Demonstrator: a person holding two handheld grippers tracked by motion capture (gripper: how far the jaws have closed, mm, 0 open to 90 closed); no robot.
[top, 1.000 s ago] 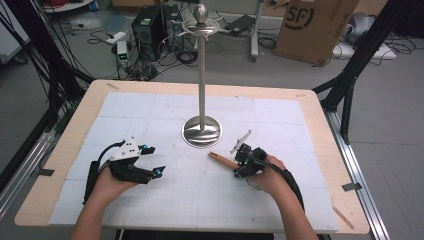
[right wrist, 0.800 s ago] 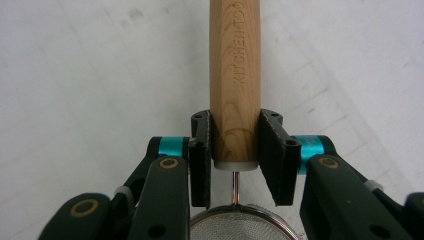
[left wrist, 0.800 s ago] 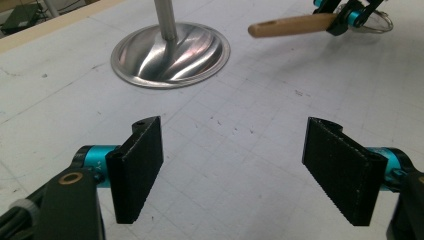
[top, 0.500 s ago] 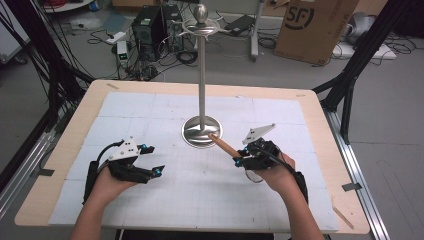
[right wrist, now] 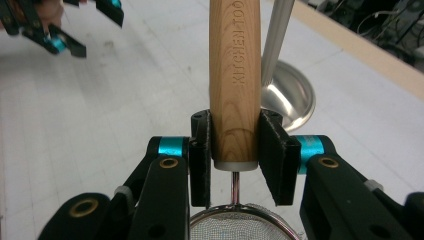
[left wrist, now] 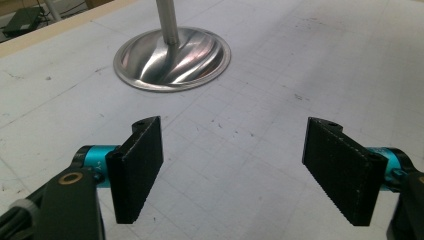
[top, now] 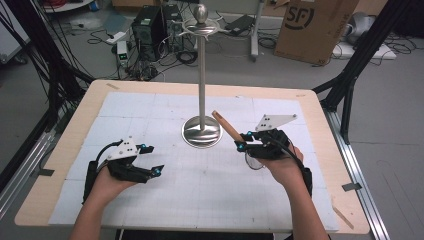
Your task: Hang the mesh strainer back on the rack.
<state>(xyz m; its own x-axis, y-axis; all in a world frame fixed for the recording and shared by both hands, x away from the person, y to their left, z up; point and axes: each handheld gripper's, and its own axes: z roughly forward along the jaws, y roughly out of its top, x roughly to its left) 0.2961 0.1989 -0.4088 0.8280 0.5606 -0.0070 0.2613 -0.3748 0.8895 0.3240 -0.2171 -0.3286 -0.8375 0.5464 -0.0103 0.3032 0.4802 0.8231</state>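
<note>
A wooden-handled mesh strainer [right wrist: 235,85] is held by the right gripper [top: 243,142] beside a metal stand [top: 201,75].

The strainer's handle, stamped "KITCHEN TOO…", is pinched between the right gripper's two black pads [right wrist: 200,150] just above its metal collar; the handle is directed up and toward the stand's pole, its free end lying close to the right of the pole, while the round mesh bowl [right wrist: 240,225] is seen below the jaws, nearest the hand. The strainer is carried above the gridded white mat [top: 165,107], to the right of the stand's round base [left wrist: 172,57]. The left gripper [left wrist: 232,165] is shown in front and to the left of that base, its jaws spread wide with nothing but mat between them.
</note>
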